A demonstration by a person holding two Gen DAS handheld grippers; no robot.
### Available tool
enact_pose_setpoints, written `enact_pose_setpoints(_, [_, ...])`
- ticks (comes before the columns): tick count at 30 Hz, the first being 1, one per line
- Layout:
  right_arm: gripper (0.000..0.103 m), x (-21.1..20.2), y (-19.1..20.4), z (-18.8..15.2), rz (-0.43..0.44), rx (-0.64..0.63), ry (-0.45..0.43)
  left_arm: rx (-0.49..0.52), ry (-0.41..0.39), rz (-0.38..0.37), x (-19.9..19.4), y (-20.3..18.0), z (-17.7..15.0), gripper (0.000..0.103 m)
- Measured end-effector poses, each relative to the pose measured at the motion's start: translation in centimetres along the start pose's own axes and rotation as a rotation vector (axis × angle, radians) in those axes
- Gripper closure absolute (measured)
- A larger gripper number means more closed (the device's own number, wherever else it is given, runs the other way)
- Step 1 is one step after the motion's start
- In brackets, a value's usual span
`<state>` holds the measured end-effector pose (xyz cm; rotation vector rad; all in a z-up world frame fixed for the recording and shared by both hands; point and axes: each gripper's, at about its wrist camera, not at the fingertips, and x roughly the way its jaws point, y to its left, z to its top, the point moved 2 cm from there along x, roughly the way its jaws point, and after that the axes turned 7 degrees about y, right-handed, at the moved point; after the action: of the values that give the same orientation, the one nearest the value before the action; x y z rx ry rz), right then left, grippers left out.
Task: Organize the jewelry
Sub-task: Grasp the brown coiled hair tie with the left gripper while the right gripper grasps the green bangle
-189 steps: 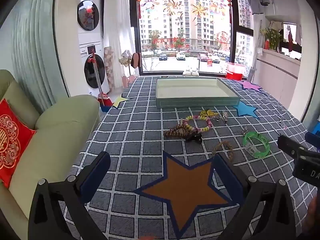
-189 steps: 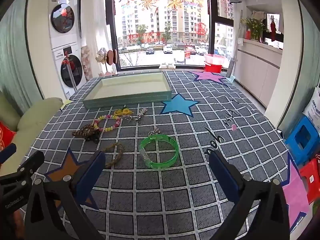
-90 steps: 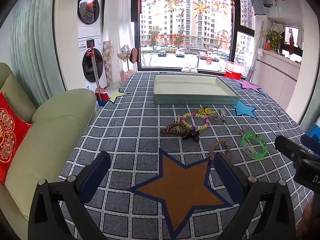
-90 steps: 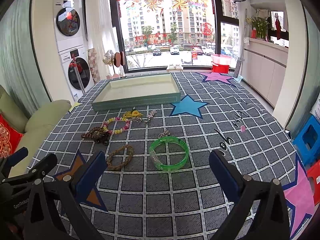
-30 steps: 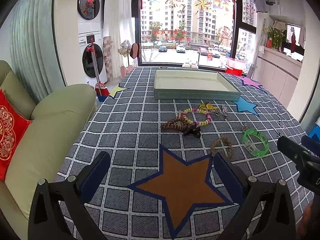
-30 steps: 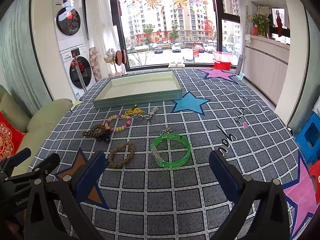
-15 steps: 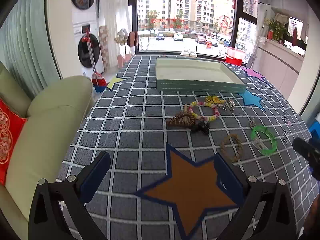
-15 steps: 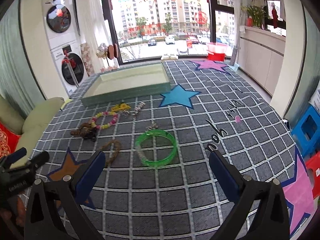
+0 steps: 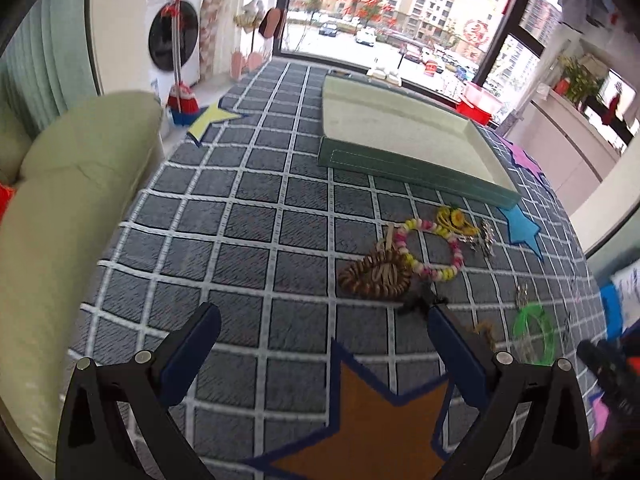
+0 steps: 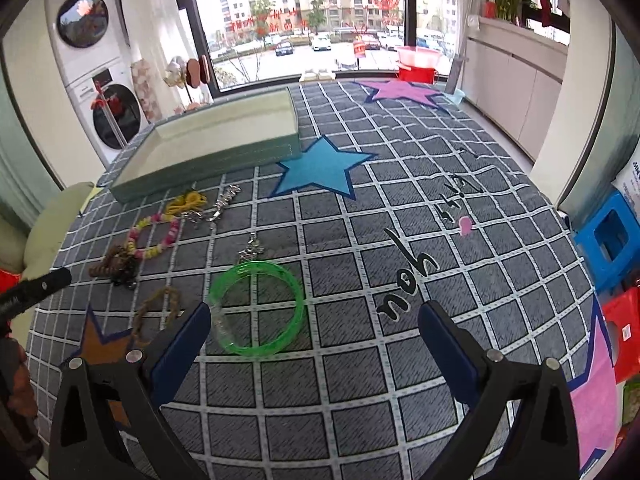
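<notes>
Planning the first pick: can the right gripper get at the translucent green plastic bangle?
Probably yes. The right gripper is open, and the translucent green plastic bangle lies flat just ahead by its left finger, nothing covering it.

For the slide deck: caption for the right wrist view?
Open right claw hovers over a green bangle on the grid-patterned cloth, empty tray beyond.

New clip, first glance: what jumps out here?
A translucent bright green bangle lies on the grey grid-patterned cloth, just ahead of the open right tool. Beyond it, a pastel beaded bracelet and other scattered pieces sit before a shallow, empty pale green tray.
</notes>
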<state>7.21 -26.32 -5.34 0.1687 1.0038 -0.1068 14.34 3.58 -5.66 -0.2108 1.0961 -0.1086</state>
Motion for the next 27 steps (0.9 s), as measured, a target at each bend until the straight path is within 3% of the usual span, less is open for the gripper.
enact_pose_setpoints(10, [0.0,3.3,0.0,0.9,-0.026,-0.022,0.077,-0.07,0.085,-0.021,3.5,0.1,1.5,0.0])
enact_pose_setpoints(12, [0.001,4.0,0.0,0.9,-0.029,-0.028,0.094,-0.064,0.087,-0.01,3.9,-0.1,1.7,0.004])
enact_pose_setpoints(15, [0.01,4.9,0.2,0.8,-0.029,-0.04,0.124,-0.04,0.084,0.004,4.0,-0.5,1.8,0.005])
enact_pose_setpoints(17, [0.016,5.4,0.4,0.7,-0.025,-0.045,0.139,-0.015,0.079,0.022,4.1,-0.9,1.9,0.016])
enact_pose_setpoints(19, [0.024,5.5,0.9,0.6,-0.051,-0.072,0.133,0.009,0.08,0.039,4.2,-1.2,1.9,0.017])
enact_pose_setpoints(22, [0.035,5.4,1.6,0.6,-0.044,-0.101,0.131,0.046,0.073,0.058,4.2,-1.6,1.9,0.032])
enact_pose_setpoints(24, [0.042,5.3,1.9,0.7,-0.036,-0.111,0.133,0.066,0.07,0.054,4.1,-1.9,1.8,0.047])
enact_pose_setpoints(25, [0.047,5.3,2.1,0.7,-0.034,-0.116,0.134,0.081,0.07,0.049,4.1,-2.0,1.7,0.06])
enact_pose_setpoints(26, [0.049,5.2,2.2,0.7,-0.033,-0.123,0.134,0.09,0.07,0.049,4.0,-2.2,1.6,0.065])
enact_pose_setpoints(27, [0.057,5.2,2.4,0.7,-0.032,-0.127,0.133,0.105,0.065,0.044,3.9,-2.3,1.6,0.074])
